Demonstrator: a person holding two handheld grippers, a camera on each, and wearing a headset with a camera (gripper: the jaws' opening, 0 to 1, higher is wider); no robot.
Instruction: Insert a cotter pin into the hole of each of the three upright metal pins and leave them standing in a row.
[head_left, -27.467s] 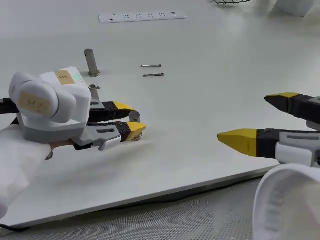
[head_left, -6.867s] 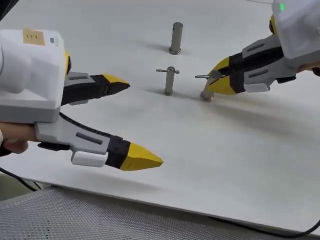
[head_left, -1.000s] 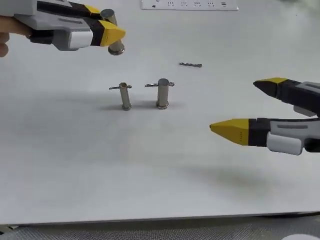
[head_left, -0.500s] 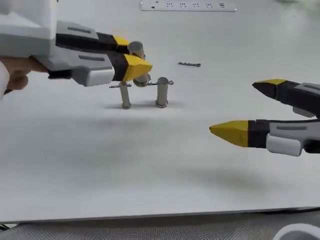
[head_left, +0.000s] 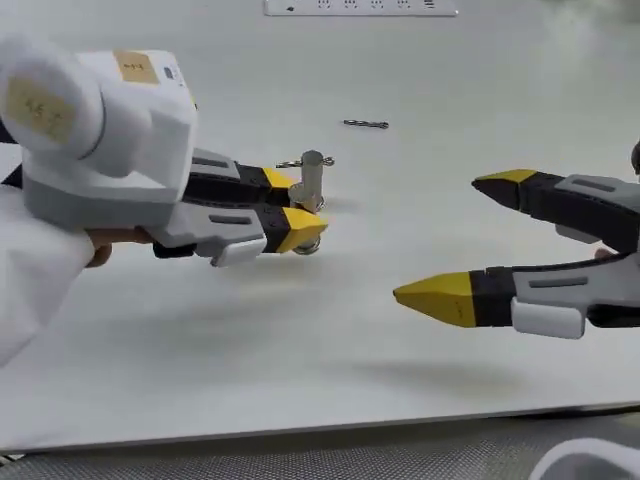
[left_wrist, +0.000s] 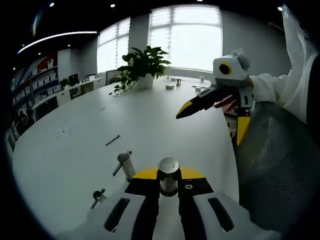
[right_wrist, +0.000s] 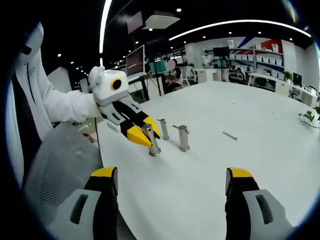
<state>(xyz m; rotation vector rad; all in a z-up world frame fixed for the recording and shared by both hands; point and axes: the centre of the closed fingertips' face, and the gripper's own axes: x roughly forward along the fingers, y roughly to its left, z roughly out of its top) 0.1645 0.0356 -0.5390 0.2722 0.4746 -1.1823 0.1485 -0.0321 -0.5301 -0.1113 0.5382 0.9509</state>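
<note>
My left gripper (head_left: 300, 204) is shut on a bare metal pin (head_left: 306, 243), held upright with its foot at the table surface; the pin (left_wrist: 168, 175) stands between the jaws in the left gripper view. Just behind it stands a pin with a cotter pin through it (head_left: 313, 175). Two such pins (left_wrist: 126, 165) (left_wrist: 98, 195) stand to the left of my jaws. A loose cotter pin (head_left: 365, 124) lies farther back. My right gripper (head_left: 460, 238) hovers open at the right, apart from everything. From its view the held pin (right_wrist: 151, 140) stands left of the other two pins (right_wrist: 163, 128) (right_wrist: 183, 137).
A white power strip (head_left: 360, 7) lies at the table's far edge. The table's front edge (head_left: 300, 435) runs close below both grippers. A potted plant (left_wrist: 142, 62) stands far down the table. A person's white sleeve (head_left: 30, 270) is behind the left gripper.
My left gripper has carried the bare pin from the far left back toward the near side, down in front of the two pinned ones. The right gripper has barely moved.
</note>
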